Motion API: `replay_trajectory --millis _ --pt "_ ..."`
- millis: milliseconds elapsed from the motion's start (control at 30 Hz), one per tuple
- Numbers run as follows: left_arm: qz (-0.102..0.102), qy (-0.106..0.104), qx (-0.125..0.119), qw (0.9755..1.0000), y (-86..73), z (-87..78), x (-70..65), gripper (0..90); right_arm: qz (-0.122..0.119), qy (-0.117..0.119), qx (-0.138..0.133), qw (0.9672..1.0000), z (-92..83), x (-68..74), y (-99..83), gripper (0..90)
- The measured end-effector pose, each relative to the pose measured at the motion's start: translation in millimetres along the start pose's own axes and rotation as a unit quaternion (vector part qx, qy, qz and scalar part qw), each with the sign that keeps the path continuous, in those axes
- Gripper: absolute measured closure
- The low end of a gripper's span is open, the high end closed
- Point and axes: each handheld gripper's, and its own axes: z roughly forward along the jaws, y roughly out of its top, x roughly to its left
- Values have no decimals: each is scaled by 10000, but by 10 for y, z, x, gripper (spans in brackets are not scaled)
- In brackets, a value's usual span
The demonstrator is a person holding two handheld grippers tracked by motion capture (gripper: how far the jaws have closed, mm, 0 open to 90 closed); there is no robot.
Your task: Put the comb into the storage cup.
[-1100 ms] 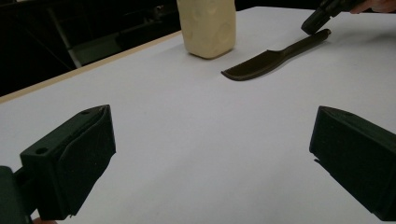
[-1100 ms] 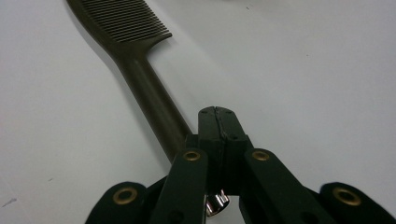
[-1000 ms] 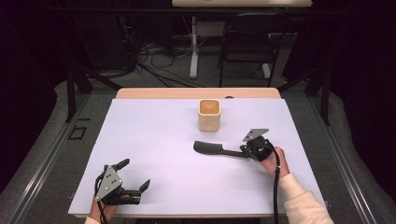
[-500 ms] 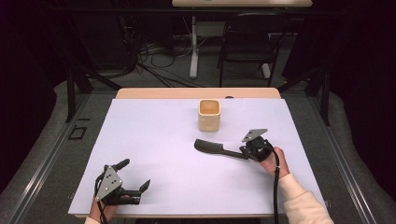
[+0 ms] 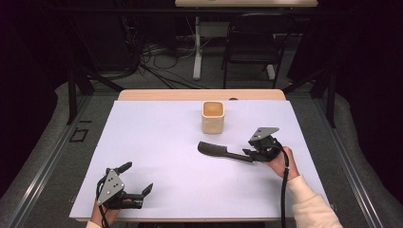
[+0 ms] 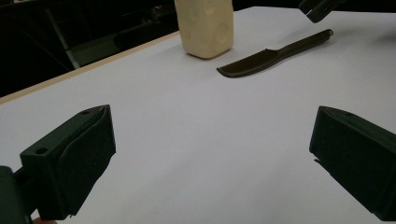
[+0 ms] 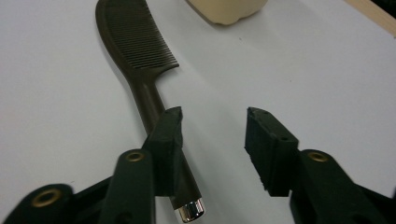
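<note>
Black ribbed fingers point(image 7: 266, 144), cream sleeve point(image 5: 311, 209)

A laboratory recording room: a table point(image 5: 157, 142) under a plain white sheet stands in a dark, black-draped space, with loose cables point(image 5: 157, 57) across the grey floor, a metal-framed black chair point(image 5: 252, 42) and a second desk's leg point(image 5: 196, 47) behind.

The high view looks forward and down from above the person's side onto the whole white-covered worktop point(image 5: 166, 142). The left gripper view sits low, facing across it. The right gripper view looks down from close by. All three share the dark brown plastic comb point(image 5: 223, 151) point(image 6: 273, 55) point(image 7: 140, 60) and the cream square cup point(image 5: 212, 116) point(image 6: 205, 25) point(image 7: 226, 10).
</note>
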Motion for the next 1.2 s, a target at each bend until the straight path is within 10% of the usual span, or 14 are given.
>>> replay_trajectory --millis 400,1200 --pt "-15 3 2 10000 0 4 -3 1 -143 114 -8 9998 -120 29 94 162" --pt "-10 9 6 10000 0 12 -1 2 -499 281 50 9983 -106 168 253 0"
